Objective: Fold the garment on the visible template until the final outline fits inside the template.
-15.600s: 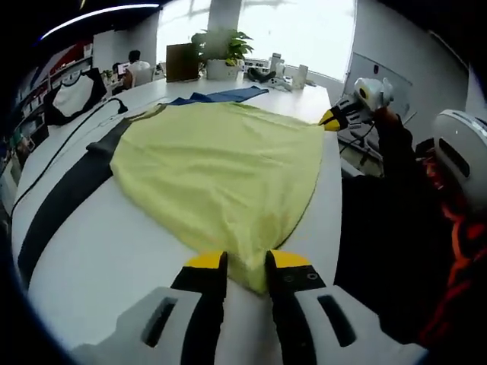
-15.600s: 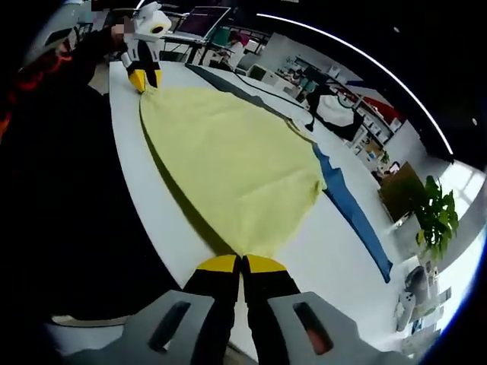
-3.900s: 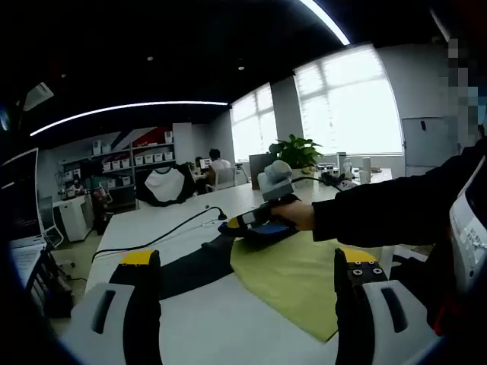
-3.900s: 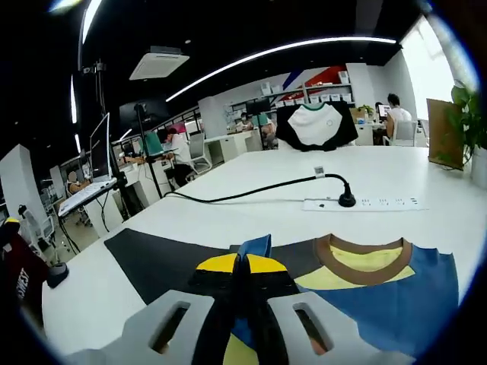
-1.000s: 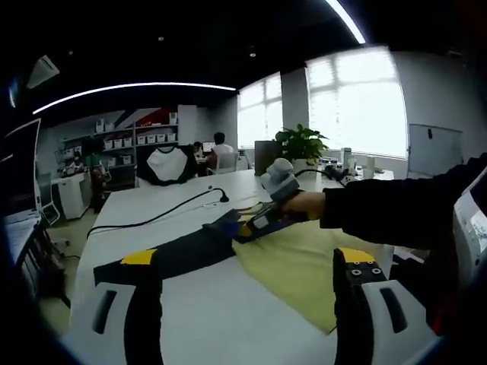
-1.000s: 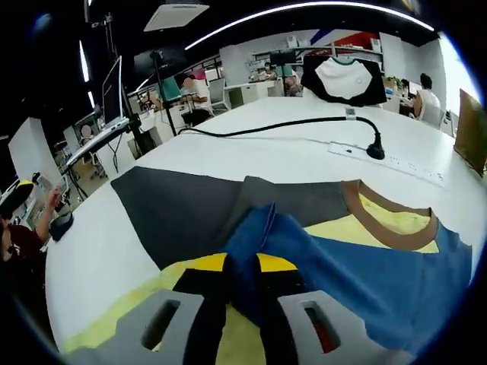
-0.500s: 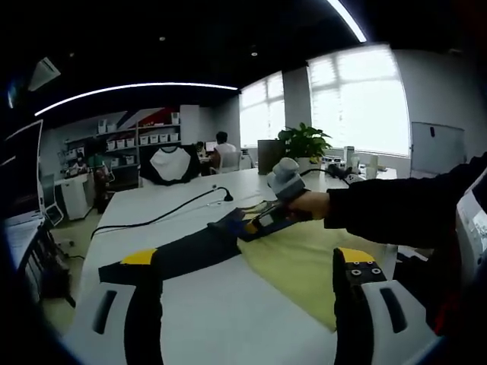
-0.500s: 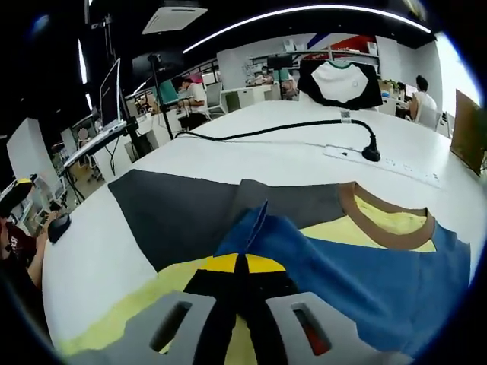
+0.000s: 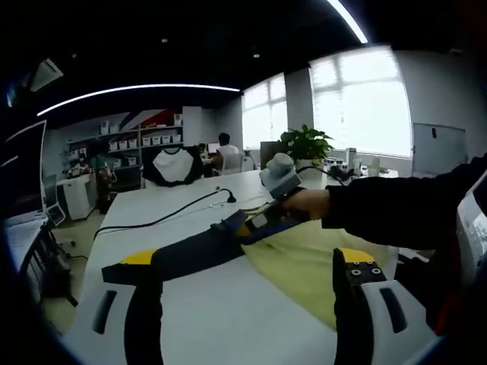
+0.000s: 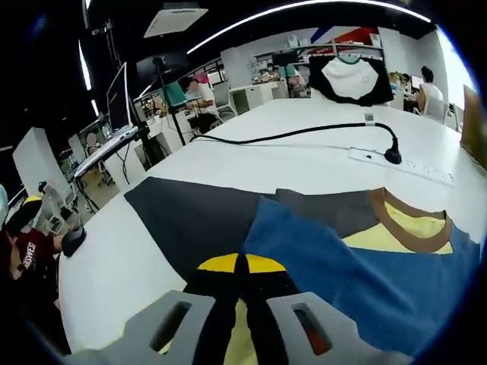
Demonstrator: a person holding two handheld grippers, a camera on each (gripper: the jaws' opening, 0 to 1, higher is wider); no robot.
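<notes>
The garment is a yellow T-shirt (image 10: 396, 237) with a brown collar (image 10: 407, 224) and blue sleeves (image 10: 335, 266). It lies partly over the dark grey template (image 10: 190, 220) on the white table. My right gripper (image 10: 242, 264) is shut on the edge of a blue sleeve, low over the template. In the left gripper view, a hand holds that right gripper (image 9: 257, 222) over the dark template (image 9: 190, 251), beside the yellow shirt body (image 9: 304, 258). My left gripper (image 9: 247, 257) hangs above the near table with its jaws wide open and holding nothing.
A black cable (image 10: 304, 131) runs to a white power strip (image 10: 380, 161) beyond the collar. A black-and-white shirt (image 10: 350, 76) stands displayed at the table's far end. A potted plant (image 9: 304, 144) is near the windows. People sit at desks behind. A dark sleeve (image 9: 396, 213) crosses the left gripper view.
The blue sleeve was bunched up between the right jaws a second ago; now it lies flatter, spread towards the template. The right gripper has shifted slightly. The left jaws stay open.
</notes>
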